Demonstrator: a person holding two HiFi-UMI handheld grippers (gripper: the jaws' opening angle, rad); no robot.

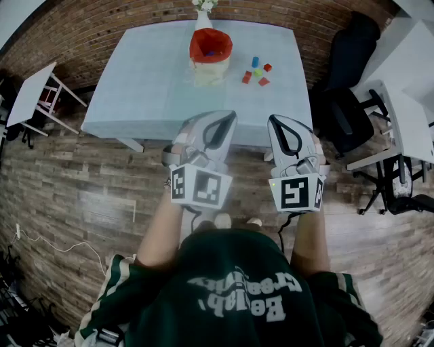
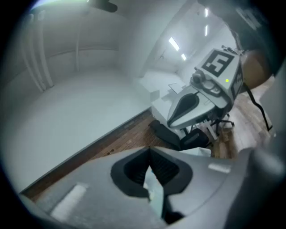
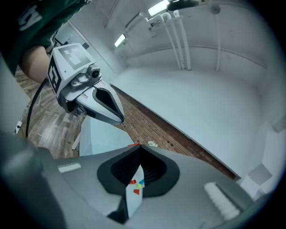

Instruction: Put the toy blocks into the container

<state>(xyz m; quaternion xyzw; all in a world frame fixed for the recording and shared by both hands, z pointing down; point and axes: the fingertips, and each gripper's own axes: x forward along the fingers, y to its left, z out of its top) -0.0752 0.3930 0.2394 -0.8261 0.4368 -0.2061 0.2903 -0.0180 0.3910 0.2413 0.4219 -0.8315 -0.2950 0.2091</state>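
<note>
**Head view.** You stand back from the table point(image 1: 135, 88), well apart from it. You hold both sets of tongs level in front of you above the wooden floor point(image 1: 81, 203). The left tongs point(image 1: 228, 116) and the right tongs point(image 1: 274, 120) lie side by side, near each other but not touching. Their marker cubes face you.

**Left gripper view.** The jaws meet at their tips with nothing between them — closed and empty.

**Right gripper view.** The jaws likewise meet at the tips, closed on nothing. Through the slit below the tips the far-off toy blocks show as small coloured specks.

**Task objects.** The toy blocks point(image 1: 258, 72) — one blue, one green, three red — lie in a loose group on the pale blue cloth of the table. They sit to the right of the container point(image 1: 211, 45), near it, and none touches it. The container is red at its open mouth and pale below, and it stands at the far middle of the table. A small blue patch shows inside it, too small to identify.

**Surroundings.** A white vase point(image 1: 203, 19) stands just behind the container at the table's far edge. Dark chairs point(image 1: 346, 115) stand to the right of the table.
</note>
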